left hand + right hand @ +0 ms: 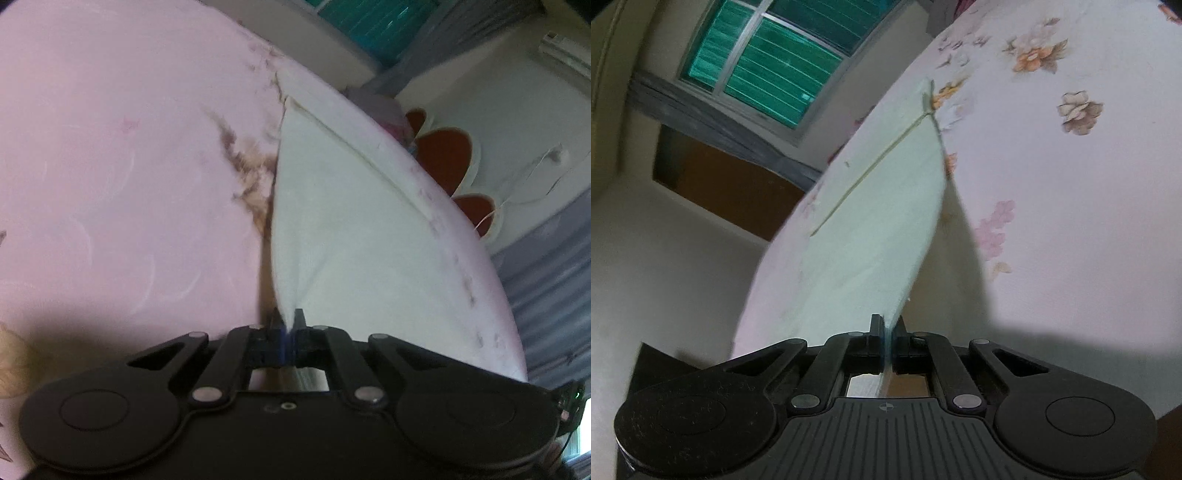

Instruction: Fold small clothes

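A small pale cream garment (343, 229) lies stretched along the edge of a pink floral-covered surface (110, 147). My left gripper (289, 319) is shut on one corner of the garment, and the cloth rises into the jaws as a taut peak. In the right wrist view the same garment (882, 229) runs away from me with a seam line across it. My right gripper (889, 325) is shut on its near edge, the cloth pinched between the two pads. Both held corners are lifted off the surface (1071, 221).
The surface edge (461, 236) drops off just beyond the garment. A cream cloth with red scalloped cut-outs (447, 155) hangs past it. A green window (768, 70) and a wall are behind. Brown stains (247, 173) mark the cover beside the garment.
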The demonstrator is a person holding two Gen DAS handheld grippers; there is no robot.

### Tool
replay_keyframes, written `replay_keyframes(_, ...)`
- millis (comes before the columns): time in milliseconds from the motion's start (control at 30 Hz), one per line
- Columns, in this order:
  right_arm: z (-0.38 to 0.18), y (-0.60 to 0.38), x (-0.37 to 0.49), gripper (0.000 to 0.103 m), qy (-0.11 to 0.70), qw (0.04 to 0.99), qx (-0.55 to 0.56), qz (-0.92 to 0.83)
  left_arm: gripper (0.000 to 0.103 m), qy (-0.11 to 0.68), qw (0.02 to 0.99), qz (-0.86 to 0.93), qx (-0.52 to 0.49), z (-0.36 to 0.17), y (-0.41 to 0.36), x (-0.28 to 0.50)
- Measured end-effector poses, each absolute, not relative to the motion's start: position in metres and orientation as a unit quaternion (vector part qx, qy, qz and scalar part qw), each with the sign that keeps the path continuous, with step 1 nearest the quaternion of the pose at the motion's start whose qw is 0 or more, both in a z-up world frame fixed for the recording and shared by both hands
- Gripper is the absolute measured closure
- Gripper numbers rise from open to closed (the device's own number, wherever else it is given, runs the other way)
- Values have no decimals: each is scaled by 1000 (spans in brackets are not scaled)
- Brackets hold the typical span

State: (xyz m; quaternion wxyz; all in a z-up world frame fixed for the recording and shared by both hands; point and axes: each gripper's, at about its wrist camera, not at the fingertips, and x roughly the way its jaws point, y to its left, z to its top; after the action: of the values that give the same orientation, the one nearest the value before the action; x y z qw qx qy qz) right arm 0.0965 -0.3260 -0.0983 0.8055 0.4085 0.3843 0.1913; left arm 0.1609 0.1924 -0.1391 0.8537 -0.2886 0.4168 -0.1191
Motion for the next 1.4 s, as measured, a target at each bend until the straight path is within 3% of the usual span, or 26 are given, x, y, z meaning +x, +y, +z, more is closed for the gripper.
replay_keyframes(100,-111,-319,103,100,416,801,390,182,100,403,852,-115,-314,-136,194,165)
replay_keyframes(400,-58,-321,142,100,338,834,384,207,101,315,853,-144,-390,-92,198,196)
replay_keyframes(567,-11,-321,194,100,283,858,371,214,101,267,838,-176,-442,-70,202,261)
replay_keyframes(800,24,-329,310,100,250,866,395,176,101,252,844,-182,-438,-50,195,384)
replay_keyframes(1000,-12,-332,402,100,294,850,415,136,101,310,833,-147,-435,-93,193,470)
replay_keyframes(1267,-79,-332,466,100,353,826,425,108,100,346,809,-136,-455,-135,201,521)
replay_keyframes(1300,-86,-333,473,100,357,822,431,104,96,341,806,-138,-465,-138,202,525)
replay_keyframes(1333,-89,-334,477,100,360,819,435,100,85,335,803,-137,-473,-141,203,530)
replay_keyframes(1400,-95,-336,486,100,359,815,443,103,76,329,798,-140,-486,-145,204,539)
